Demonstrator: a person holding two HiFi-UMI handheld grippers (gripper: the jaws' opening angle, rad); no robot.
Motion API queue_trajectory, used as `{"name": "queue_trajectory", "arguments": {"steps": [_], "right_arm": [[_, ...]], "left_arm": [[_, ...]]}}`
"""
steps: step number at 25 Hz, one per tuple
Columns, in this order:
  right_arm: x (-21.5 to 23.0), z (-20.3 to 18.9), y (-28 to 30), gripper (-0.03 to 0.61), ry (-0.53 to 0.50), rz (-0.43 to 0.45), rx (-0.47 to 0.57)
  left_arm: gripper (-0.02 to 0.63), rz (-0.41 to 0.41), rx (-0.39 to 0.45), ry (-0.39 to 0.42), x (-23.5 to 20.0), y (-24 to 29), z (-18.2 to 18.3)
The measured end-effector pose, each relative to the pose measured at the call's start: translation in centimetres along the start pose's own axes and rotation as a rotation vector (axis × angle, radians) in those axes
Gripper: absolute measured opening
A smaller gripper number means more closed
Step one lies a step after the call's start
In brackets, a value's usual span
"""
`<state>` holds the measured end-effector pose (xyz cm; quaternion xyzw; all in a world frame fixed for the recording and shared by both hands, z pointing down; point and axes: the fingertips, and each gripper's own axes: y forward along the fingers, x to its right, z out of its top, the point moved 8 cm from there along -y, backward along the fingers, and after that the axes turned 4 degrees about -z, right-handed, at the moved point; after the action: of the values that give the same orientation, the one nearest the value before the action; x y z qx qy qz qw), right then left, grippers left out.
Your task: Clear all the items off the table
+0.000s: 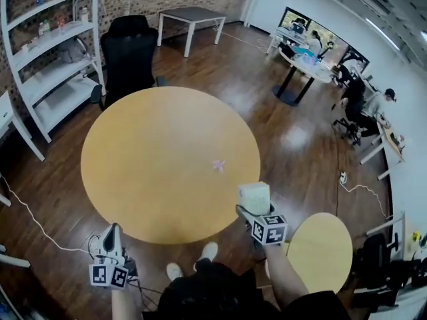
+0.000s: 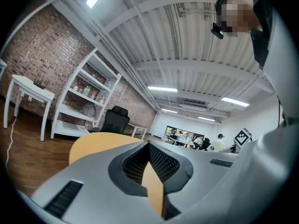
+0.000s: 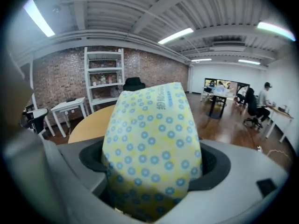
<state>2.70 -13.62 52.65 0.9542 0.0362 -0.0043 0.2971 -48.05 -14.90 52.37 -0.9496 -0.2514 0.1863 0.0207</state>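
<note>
A round yellow table (image 1: 153, 152) fills the middle of the head view. One small pink scrap (image 1: 219, 165) lies on it, right of centre. My right gripper (image 1: 251, 209) hovers at the table's near right edge, shut on a pale yellow tissue pack (image 1: 254, 196). In the right gripper view the pack (image 3: 152, 139) shows blue ring dots and stands upright between the jaws, hiding their tips. My left gripper (image 1: 113, 231) is below the table's near left edge. In the left gripper view its jaws (image 2: 148, 144) meet at the tips with nothing between them.
A black office chair (image 1: 128, 52) stands behind the table and a white shelf unit (image 1: 53, 65) is at the back left. A smaller round yellow table (image 1: 323, 249) sits at my right. A white side table (image 1: 192, 19) and people at desks (image 1: 373, 105) are farther off.
</note>
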Motion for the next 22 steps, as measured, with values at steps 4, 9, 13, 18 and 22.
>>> {"name": "queue_trajectory", "arguments": {"steps": [4, 9, 13, 18, 22], "right_arm": [[7.0, -3.3, -4.8, 0.494, 0.128, -0.156, 0.05], [14.8, -6.5, -9.7, 0.494, 0.23, -0.252, 0.093], [21.0, -11.0, -12.8, 0.494, 0.321, -0.315, 0.095], [29.8, -16.9, -16.8, 0.494, 0.436, -0.409, 0.083], [33.8, -21.6, -21.1, 0.494, 0.516, -0.485, 0.069]], "left_arm": [[-0.002, -0.151, -0.036, -0.002, 4.1, 5.2, -1.4], [-0.002, -0.286, -0.047, 0.041, 12.3, 9.8, -1.8], [-0.002, -0.332, -0.06, 0.052, 18.7, 11.5, -3.9], [-0.002, -0.477, -0.115, 0.082, 28.7, 14.3, -7.4], [0.0, -0.554, -0.176, 0.065, 34.4, 15.6, -10.2]]}}
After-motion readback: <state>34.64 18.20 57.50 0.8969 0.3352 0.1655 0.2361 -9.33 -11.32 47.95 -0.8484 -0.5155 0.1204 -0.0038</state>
